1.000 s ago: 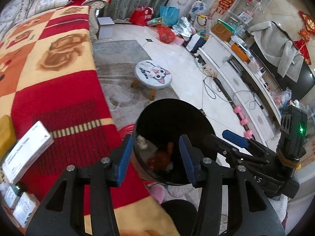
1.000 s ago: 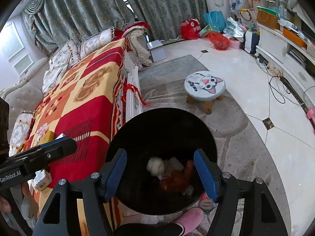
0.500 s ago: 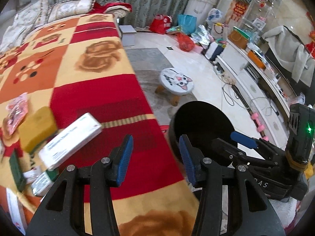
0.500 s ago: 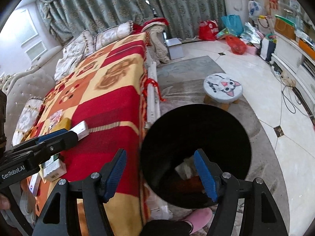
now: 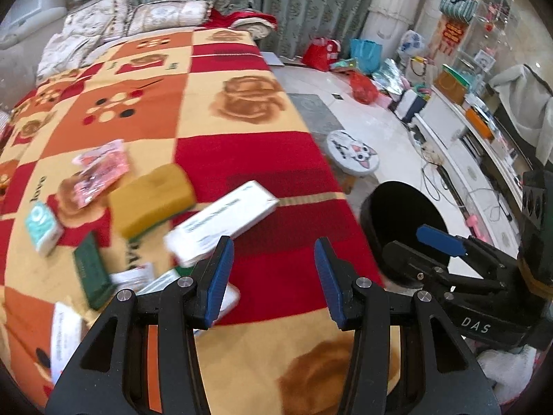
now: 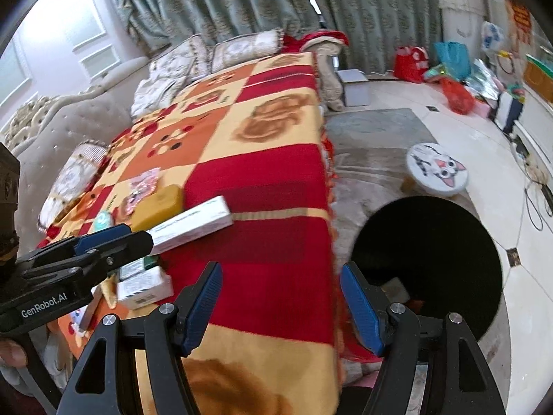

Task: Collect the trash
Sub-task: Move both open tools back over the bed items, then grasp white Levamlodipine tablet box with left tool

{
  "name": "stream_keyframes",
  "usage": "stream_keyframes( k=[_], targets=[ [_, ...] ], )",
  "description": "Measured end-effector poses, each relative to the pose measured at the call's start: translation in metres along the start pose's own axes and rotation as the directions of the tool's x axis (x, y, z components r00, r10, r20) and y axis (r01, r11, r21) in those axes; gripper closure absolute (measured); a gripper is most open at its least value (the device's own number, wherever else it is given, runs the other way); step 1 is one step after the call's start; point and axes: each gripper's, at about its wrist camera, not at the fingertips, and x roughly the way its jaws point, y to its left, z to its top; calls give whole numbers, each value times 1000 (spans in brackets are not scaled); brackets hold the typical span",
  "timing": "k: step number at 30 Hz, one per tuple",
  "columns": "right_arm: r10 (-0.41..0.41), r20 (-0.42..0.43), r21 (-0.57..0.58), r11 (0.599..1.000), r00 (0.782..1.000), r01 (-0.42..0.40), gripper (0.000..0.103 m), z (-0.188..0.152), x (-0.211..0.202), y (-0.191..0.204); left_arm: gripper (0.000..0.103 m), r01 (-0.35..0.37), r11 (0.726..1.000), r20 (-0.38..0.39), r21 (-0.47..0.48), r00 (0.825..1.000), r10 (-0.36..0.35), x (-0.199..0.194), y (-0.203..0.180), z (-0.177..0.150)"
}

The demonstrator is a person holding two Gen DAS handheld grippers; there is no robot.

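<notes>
Ribbed blue fingers (image 5: 221, 273) over fuzzy blanket (image 5: 276, 173)

It was a home living room. A sofa (image 6: 52, 131) with cushions (image 5: 166, 17), long curtains (image 6: 242, 3) and a small cat-face stool (image 6: 437, 169) showed it.

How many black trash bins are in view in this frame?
1: the black bin stands on the floor beside the blanket-covered bed's edge, near the cat-face stool. No other shows; clutter could hide more.

"GenRobot.AI" on left gripper (image 6: 114, 238); "DAS" on right gripper (image 5: 439, 238).
</notes>
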Motion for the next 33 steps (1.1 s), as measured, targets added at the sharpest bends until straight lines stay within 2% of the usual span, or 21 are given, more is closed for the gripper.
stream_keyframes(
  k=[7, 19, 30, 33],
  targets=[
    [44, -23, -60, 997, 999, -45, 35, 4, 15, 42, 56, -61, 997, 18, -49, 998, 62, -17, 42, -11],
    [91, -72, -156, 983, 993, -101, 34, 6, 36, 103, 56, -117, 985, 11, -129, 993, 119, -36, 103, -30],
    [122, -97, -206, 968, 988, -139, 32, 7, 48, 140, 55, -130, 977, 4, -171, 991, 133, -54, 144, -52],
    [128, -105, -218, 965, 986, -148, 31, 9, 53, 149, 50, -111, 976, -8, -187, 994, 111, -59, 158, -62]
  ],
)
